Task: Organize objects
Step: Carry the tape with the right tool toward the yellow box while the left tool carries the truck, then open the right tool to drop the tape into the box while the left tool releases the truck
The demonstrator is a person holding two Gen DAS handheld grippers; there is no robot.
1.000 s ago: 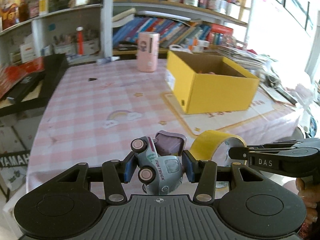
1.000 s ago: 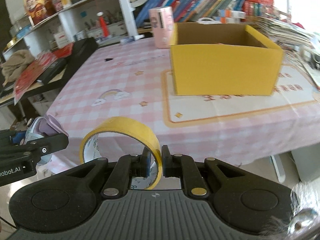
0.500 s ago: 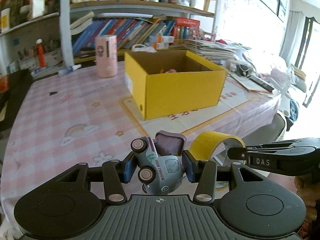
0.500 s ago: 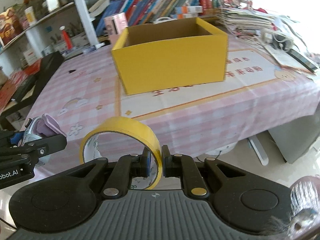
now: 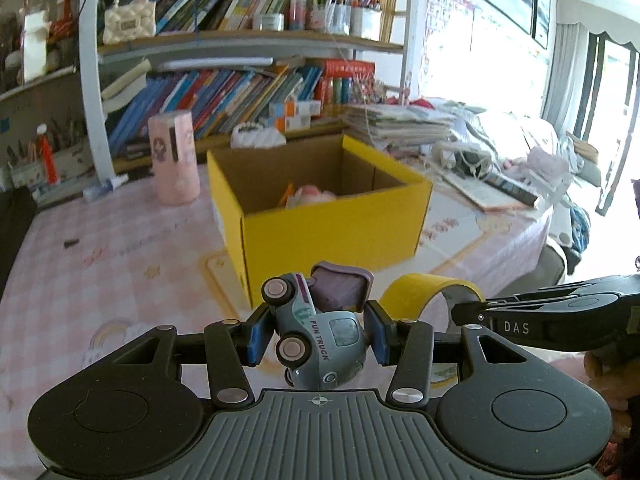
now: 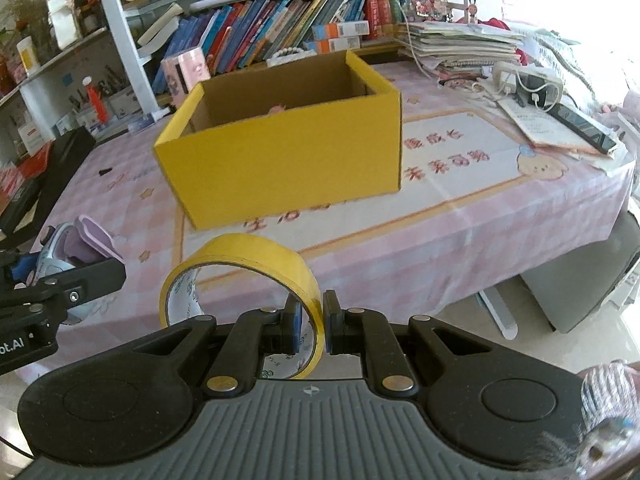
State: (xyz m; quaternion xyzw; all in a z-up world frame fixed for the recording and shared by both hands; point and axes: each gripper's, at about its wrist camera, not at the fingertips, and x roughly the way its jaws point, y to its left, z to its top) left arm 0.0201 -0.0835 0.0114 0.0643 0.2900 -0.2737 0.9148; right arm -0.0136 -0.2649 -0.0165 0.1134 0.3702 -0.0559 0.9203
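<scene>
My left gripper (image 5: 318, 334) is shut on a small grey-blue toy truck (image 5: 320, 336) with a lilac bed, held tipped on its side in the air. My right gripper (image 6: 310, 326) is shut on the rim of a roll of yellow tape (image 6: 240, 268), which stands upright on its edge between the pads. The tape (image 5: 424, 294) and the right gripper's arm also show at the right of the left wrist view. Ahead on the pink checked tablecloth stands an open yellow cardboard box (image 5: 320, 216) (image 6: 288, 152) with a pink item inside. Both grippers hover just short of the table's near edge.
A pink cylindrical container (image 5: 174, 160) stands left of and behind the box. Bookshelves (image 5: 240, 92) line the back. Stacked papers (image 6: 460, 48), a power strip (image 6: 524, 80) and a book crowd the table's right end. A black case (image 6: 48, 176) lies at the left. A small dark bit (image 5: 71, 243) lies on the cloth.
Both grippers have swung to the right and come nearer the yellow box, which now looks larger and more central. The truck and the tape stay held as before.
</scene>
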